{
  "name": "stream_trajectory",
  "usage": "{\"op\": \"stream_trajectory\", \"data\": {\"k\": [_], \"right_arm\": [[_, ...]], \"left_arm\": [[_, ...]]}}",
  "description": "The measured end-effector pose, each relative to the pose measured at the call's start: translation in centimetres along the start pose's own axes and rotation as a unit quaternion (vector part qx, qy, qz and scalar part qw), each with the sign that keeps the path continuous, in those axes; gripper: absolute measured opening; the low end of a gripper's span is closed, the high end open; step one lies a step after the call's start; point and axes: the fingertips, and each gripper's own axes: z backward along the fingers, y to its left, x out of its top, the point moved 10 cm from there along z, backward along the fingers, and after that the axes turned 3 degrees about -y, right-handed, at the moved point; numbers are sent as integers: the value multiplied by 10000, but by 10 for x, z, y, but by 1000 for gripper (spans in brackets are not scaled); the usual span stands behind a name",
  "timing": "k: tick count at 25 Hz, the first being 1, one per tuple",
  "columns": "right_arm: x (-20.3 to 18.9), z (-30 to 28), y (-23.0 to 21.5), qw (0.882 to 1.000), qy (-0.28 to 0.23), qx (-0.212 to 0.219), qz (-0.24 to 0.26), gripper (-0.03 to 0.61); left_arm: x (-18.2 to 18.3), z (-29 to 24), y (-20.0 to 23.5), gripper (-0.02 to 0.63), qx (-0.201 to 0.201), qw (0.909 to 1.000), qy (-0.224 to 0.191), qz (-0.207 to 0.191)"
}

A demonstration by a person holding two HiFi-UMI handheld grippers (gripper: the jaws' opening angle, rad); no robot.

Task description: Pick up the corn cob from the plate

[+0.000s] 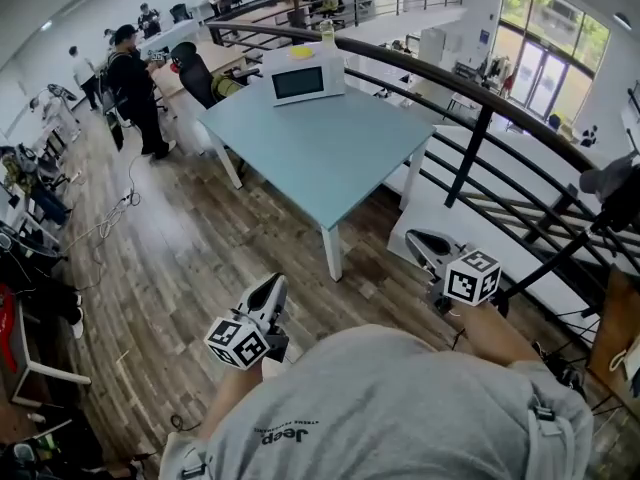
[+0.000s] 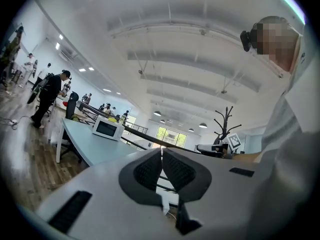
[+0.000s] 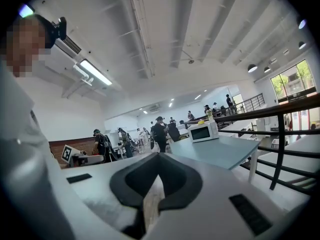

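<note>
No corn cob or plate is clearly in view. A white microwave [image 1: 300, 80] stands at the far end of a light blue table [image 1: 330, 158], and a small yellow thing [image 1: 301, 52] lies on top of it; what it is I cannot tell. My left gripper [image 1: 272, 290] is held level over the wooden floor, short of the table, with its jaws shut and empty [image 2: 161, 152]. My right gripper [image 1: 418, 242] is beside it near the table's front corner, also shut on nothing [image 3: 159, 155]. The microwave [image 2: 107, 129] [image 3: 202, 132] shows ahead in both gripper views.
A curved black railing [image 1: 470, 98] runs along the table's right side. Behind the table stand a black chair [image 1: 195, 73] and a person in dark clothes [image 1: 135, 88]. Desks, equipment and cables [image 1: 110, 218] line the left of the wooden floor.
</note>
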Motion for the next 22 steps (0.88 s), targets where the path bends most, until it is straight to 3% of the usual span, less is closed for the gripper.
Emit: {"op": "stream_trajectory", "data": {"k": [12, 22], "right_arm": [[32, -147, 1, 9995, -109, -296, 17, 14], [42, -205, -37, 9992, -40, -383, -67, 14]], "left_arm": [[72, -40, 150, 23, -239, 9997, 76, -23], [84, -83, 206, 23, -197, 9996, 170, 58]]}}
